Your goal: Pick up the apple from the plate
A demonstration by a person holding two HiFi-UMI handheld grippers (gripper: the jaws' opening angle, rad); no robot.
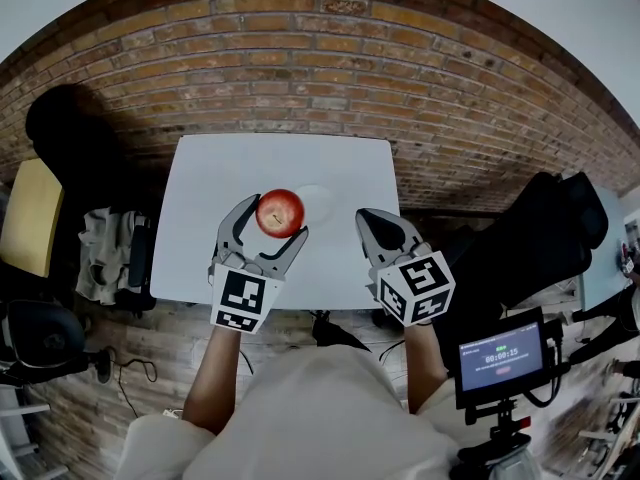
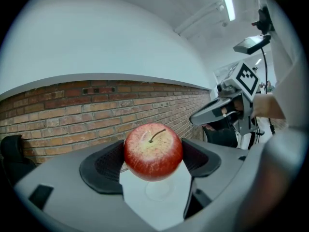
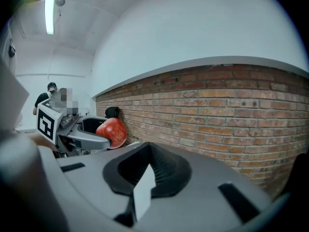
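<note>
A red apple (image 1: 279,213) with a short stem is lifted above the white table (image 1: 220,188), and my left gripper (image 1: 272,220) is shut on it, one black pad on each side (image 2: 153,151). The pale round plate (image 1: 318,203) lies on the table just right of the apple; in the left gripper view the plate (image 2: 159,191) shows faintly below it. My right gripper (image 1: 380,230) hovers over the table's right front part, jaws together and holding nothing (image 3: 150,164). In the right gripper view the apple (image 3: 112,132) shows at the left.
A brick wall (image 1: 330,58) runs behind the table. A yellow chair (image 1: 30,218) and a pile of cloth (image 1: 105,253) stand at the left. A black bag (image 1: 545,233) and a small monitor on a stand (image 1: 500,356) are at the right.
</note>
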